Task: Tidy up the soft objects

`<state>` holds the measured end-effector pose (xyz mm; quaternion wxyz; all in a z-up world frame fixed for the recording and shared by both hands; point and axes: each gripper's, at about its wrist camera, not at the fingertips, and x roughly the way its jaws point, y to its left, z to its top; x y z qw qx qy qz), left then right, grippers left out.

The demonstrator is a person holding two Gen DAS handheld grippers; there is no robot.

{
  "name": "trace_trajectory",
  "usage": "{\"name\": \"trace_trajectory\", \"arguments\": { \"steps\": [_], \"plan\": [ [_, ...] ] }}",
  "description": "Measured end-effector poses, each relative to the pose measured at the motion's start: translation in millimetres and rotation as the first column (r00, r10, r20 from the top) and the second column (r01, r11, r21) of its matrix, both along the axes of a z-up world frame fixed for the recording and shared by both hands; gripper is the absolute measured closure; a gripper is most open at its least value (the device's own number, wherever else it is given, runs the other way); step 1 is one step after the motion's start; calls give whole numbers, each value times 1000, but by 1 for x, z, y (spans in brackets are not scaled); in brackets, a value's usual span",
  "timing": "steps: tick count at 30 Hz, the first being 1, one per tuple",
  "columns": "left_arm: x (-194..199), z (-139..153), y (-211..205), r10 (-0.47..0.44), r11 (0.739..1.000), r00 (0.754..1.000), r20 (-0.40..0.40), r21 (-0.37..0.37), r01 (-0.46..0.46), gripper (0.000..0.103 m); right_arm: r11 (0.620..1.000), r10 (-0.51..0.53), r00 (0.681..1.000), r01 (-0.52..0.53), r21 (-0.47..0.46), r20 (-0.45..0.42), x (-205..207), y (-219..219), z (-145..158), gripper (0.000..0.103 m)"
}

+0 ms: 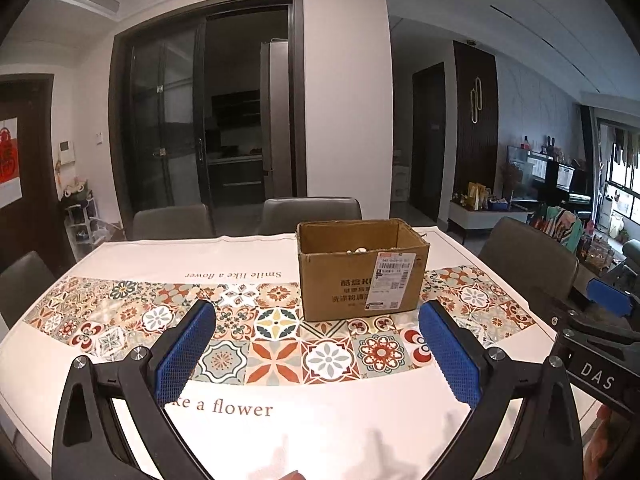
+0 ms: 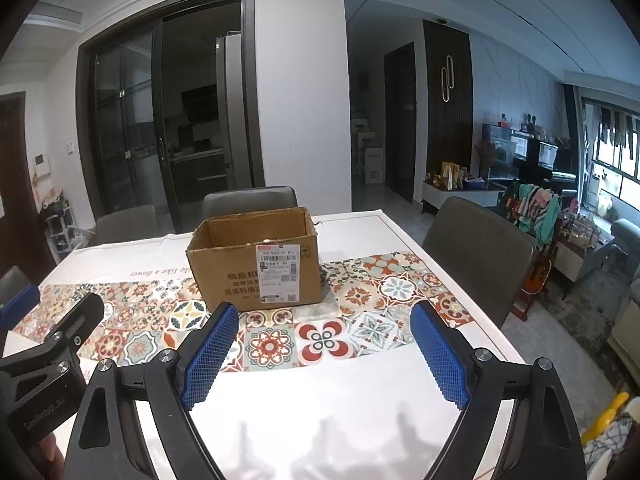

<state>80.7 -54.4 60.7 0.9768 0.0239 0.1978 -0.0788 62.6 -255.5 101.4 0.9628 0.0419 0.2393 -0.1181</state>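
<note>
"Smile like a flower" is showing upside down on the tablecloth (image 1: 120, 256) behind the cardboard box (image 1: 340, 280); lower centre, "ke a flower" is peeking out. The right gripper (image 1: 600, 320), at the right edge, is displaying "DAS". The box's shipping label (image 2: 279, 272) is staying too small to read.

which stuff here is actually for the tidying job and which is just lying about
For the job:
- open brown cardboard box with a white shipping label, something pale just visible inside
- left tongs, open and empty
- right tongs, open and empty

Just lying about:
- white tablecloth with a patterned tile band
- grey upholstered chairs around the table
- clothes rack with colourful garments in the room behind
</note>
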Motion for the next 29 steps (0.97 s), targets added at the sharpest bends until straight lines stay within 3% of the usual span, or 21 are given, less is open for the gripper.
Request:
{"name": "trace_trajectory", "arguments": {
  "steps": [29],
  "plan": [
    [4, -18, 1, 15, 1000, 1000, -16, -1, -15, 0, 1000, 6, 999, -5, 27, -50, 4, -4, -23, 14]
  ]
}}
